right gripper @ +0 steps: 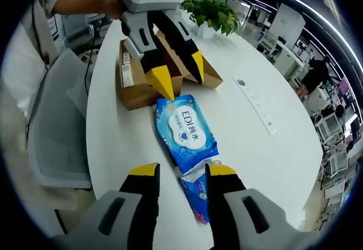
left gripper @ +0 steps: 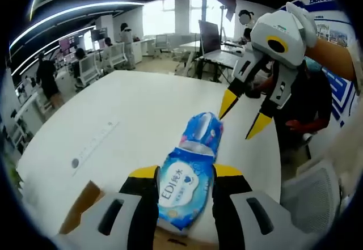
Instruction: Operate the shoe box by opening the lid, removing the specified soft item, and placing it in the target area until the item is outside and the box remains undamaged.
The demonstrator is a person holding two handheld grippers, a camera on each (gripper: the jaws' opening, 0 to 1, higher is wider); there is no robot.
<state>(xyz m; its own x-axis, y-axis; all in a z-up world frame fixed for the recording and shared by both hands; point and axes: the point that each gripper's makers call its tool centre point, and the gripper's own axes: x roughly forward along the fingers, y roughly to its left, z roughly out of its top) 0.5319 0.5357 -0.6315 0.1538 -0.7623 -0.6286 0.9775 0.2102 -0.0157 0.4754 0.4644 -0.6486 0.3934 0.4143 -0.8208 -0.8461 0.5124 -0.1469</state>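
Both tongs, left (left gripper: 185,173) and right (right gripper: 181,170), gape over the wipes pack (right gripper: 186,133) outside the opened shoe box (right gripper: 147,77).

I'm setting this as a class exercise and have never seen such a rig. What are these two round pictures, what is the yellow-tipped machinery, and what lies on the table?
There is no robot: a person holds a hand tool with two yellow-tipped jaws in each hand. Each tool carries a camera looking along its own jaws. In the left gripper view, the left gripper has its jaws either side of a blue wet-wipes pack, and the right gripper hangs open beyond it. In the right gripper view the pack lies on the white table with a second, smaller blue packet and an opened cardboard shoe box.
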